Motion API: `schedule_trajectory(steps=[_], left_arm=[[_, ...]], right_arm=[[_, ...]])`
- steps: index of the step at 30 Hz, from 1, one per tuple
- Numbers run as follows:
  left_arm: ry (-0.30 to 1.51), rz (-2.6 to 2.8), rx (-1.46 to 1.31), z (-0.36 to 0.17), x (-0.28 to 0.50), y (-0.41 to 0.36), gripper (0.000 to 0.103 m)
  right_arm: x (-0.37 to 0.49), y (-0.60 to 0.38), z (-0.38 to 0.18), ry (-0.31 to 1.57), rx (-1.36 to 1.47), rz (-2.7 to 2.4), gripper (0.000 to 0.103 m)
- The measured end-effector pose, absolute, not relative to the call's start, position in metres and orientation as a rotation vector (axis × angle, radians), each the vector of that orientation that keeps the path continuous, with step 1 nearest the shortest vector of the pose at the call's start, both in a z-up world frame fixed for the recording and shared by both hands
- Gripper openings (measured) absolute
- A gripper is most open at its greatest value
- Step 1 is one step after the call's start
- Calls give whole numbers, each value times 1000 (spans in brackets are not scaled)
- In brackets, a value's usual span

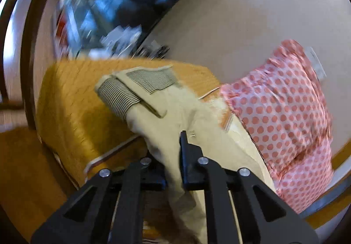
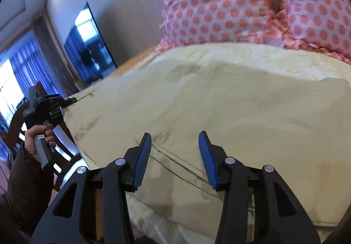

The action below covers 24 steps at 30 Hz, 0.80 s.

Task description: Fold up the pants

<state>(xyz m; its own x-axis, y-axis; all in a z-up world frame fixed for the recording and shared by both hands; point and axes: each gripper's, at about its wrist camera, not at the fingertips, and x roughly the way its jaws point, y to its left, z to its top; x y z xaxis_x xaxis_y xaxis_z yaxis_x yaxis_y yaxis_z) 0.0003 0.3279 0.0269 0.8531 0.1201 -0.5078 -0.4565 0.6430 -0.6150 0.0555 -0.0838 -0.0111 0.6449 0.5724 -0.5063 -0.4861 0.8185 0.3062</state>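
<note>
Beige pants (image 1: 175, 116) with grey ribbed cuffs (image 1: 122, 94) hang from my left gripper (image 1: 175, 140), which is shut on a fold of the fabric and lifts it above the orange bedspread. In the right wrist view the pants (image 2: 197, 99) lie spread over the bed. My right gripper (image 2: 175, 140) is open just above the cloth near a seam, holding nothing. The left gripper (image 2: 70, 100) also shows in the right wrist view, pinching the pants' left edge.
A pink polka-dot pillow (image 1: 285, 112) lies at the head of the bed, also in the right wrist view (image 2: 241, 2). An orange quilted bedspread (image 1: 72, 94) covers the bed. A wall television (image 2: 90, 46) and blue curtains (image 2: 26, 68) are at the left.
</note>
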Motion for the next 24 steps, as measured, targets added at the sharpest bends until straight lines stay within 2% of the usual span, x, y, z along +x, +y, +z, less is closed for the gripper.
schedule_trajectory(steps=[3,7,10,14,18,20,24], left_arm=[[430,264,-673,73,15,289,8],[411,72,-443,130,40,192,8],[405,-133,-317,149,50,106,8],[511,-393,-193,124,58,-7,9],[725,-555,-77,52,60,-92,8],[801,-591,-95,29,61,-103,8],[742,-554,-52,37,49,-103,7]], right_arm=[[45,-110,-2,580,178,579,48],[35,-156,5,542,242,484,52],[29,-192,3,525,302,393,52],[18,-238,-5,516,387,270,52],[11,-270,-18,535,426,176,52],[8,-282,-23,545,450,152,52],[6,-298,-25,534,474,119,52]])
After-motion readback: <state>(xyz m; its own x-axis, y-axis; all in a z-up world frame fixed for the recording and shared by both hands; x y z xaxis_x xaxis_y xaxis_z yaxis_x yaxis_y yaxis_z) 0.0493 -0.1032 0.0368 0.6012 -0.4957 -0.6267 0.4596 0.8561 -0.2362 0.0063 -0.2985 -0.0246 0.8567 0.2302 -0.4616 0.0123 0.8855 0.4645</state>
